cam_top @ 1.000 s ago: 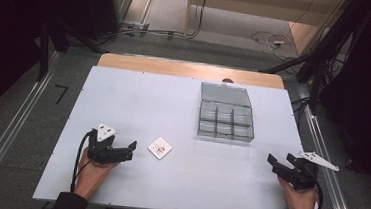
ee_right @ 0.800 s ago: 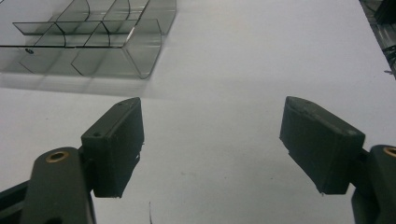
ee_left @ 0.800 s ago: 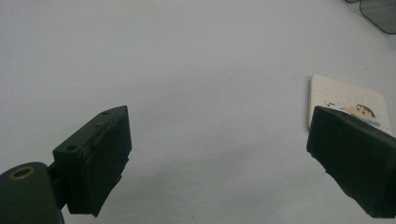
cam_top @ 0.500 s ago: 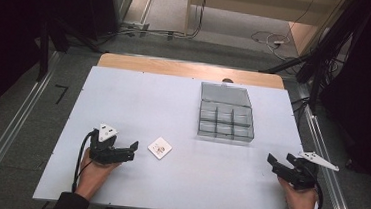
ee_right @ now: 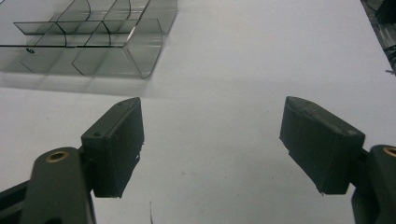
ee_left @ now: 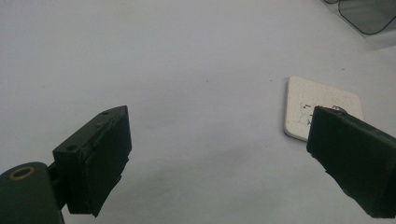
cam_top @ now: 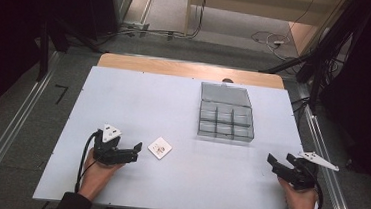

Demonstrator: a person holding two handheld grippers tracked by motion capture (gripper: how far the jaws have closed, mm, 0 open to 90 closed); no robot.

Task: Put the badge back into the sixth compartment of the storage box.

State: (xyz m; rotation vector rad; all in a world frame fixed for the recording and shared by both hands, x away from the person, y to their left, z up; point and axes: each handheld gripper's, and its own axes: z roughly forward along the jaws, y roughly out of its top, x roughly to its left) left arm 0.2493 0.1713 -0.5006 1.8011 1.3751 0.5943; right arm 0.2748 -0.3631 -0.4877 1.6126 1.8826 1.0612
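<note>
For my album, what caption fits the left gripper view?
Open left tool hovering over the white table, beside a small white card.

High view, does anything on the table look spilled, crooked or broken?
Nothing stands out. The clear box sits square with its lid open, and the small white card lies flat, turned slightly askew. Both grippers, left and right, rest open on the table.

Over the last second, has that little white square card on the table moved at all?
No. The white card lies in the same spot, just beside the left gripper and the same way off from the clear compartment box.
</note>
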